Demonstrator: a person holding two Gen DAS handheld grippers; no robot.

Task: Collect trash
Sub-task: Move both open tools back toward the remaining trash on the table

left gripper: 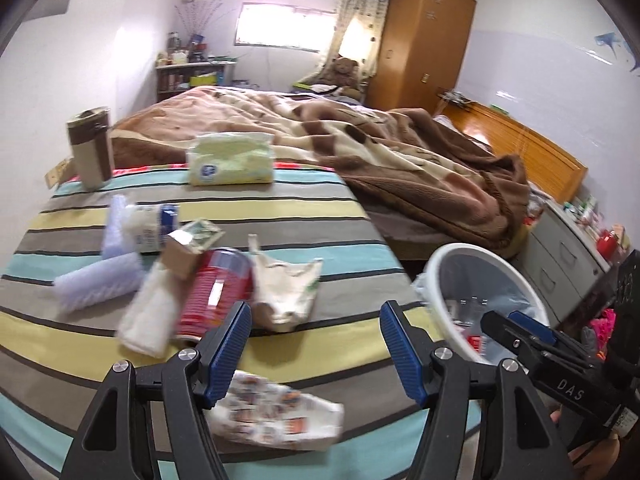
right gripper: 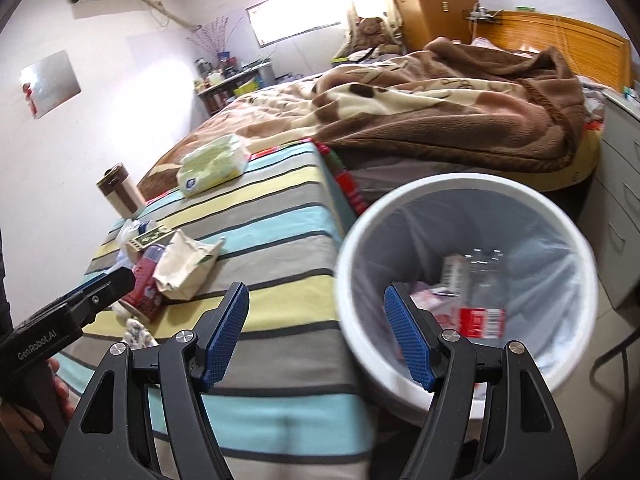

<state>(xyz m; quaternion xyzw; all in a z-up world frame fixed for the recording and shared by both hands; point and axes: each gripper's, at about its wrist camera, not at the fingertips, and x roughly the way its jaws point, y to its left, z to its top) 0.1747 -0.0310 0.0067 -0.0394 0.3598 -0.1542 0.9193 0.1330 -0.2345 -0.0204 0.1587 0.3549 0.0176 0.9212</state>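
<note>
Trash lies on the striped bedsheet point(left gripper: 280, 216): a red can point(left gripper: 216, 292), a crumpled beige bag point(left gripper: 286, 292), a printed wrapper point(left gripper: 276, 412), a small carton point(left gripper: 192, 248), a white roll point(left gripper: 146, 312) and lilac foam pieces point(left gripper: 100, 284). My left gripper point(left gripper: 316, 348) is open and empty, just above the wrapper and near the can. The white bin point(right gripper: 464, 280) with a clear liner holds a bottle and wrappers. My right gripper point(right gripper: 316, 336) is open and empty at the bin's near rim. The can point(right gripper: 146, 280) and bag point(right gripper: 184, 264) also show in the right wrist view.
A tissue pack point(left gripper: 232, 160) and a brown-and-cream tumbler point(left gripper: 90, 148) stand farther back on the sheet. A brown blanket point(left gripper: 380, 152) covers the bed beyond. Grey drawers point(left gripper: 568, 256) stand right of the bin, a wooden wardrobe point(left gripper: 424, 40) at the back.
</note>
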